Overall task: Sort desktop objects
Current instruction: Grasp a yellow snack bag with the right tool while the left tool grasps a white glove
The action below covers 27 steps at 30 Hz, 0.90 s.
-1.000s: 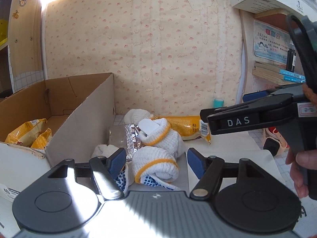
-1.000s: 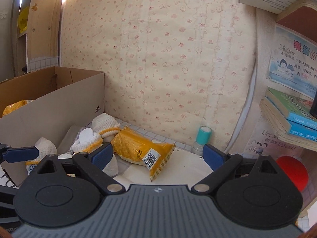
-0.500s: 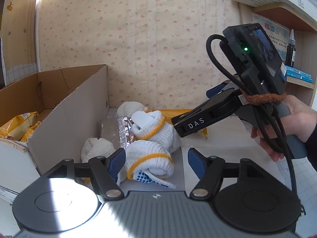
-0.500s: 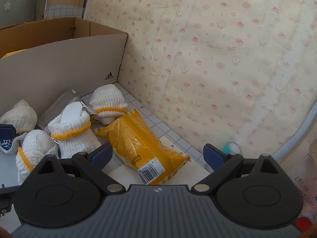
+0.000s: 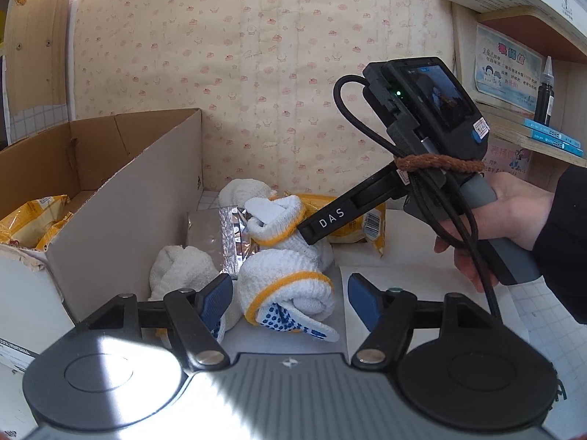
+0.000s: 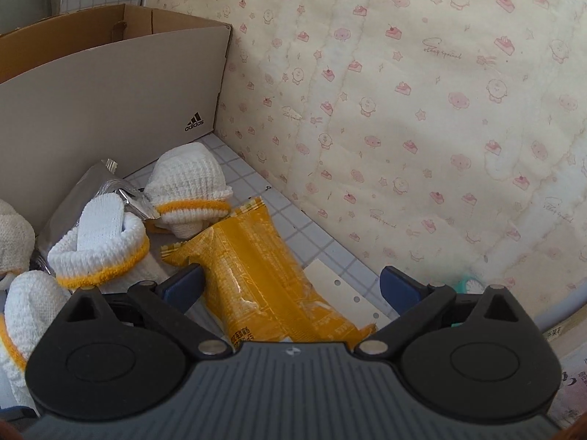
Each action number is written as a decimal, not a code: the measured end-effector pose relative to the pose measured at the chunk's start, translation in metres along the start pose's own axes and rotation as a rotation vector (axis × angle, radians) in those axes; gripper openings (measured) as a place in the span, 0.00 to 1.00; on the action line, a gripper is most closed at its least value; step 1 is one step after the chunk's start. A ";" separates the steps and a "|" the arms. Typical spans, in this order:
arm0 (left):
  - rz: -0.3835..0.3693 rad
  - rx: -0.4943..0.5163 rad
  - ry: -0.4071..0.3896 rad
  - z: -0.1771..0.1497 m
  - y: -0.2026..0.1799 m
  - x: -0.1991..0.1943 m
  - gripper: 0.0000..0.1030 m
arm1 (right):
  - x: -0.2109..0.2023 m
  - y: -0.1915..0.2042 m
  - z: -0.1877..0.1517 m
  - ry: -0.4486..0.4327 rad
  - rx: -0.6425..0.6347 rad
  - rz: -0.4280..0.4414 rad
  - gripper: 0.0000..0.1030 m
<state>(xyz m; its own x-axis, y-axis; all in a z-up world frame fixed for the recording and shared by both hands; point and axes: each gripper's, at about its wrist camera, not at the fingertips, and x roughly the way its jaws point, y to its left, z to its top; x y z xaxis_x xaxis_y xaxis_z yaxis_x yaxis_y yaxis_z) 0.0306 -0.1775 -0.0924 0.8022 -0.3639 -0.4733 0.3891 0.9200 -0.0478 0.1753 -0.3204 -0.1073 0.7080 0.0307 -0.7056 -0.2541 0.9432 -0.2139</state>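
Presently right gripper over yellow snack packet, jaws opening, packet between, ungripped. Left gripper jaws apart around rolled glove, no contact.

I took this for a home, a desk corner in a lived-in room. The wall behind wore pale wallpaper printed with small pink cakes and cartoon figures. To the right, a wooden shelf carried stacked books, a dropper bottle and a child-style poster. The desktop had a grid-tile pattern; an adidas shoebox stood on it.
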 end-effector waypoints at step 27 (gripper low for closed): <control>0.034 0.035 0.051 0.000 -0.004 0.024 0.63 | -0.122 0.023 -0.074 -0.178 0.321 -0.213 0.53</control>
<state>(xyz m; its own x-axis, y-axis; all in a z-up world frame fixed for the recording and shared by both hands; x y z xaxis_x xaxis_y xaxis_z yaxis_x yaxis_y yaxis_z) 0.0484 -0.1898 -0.1036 0.7916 -0.3237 -0.5182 0.3782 0.9257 -0.0005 0.0344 -0.3270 -0.0765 0.8326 -0.1456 -0.5345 0.1080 0.9890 -0.1012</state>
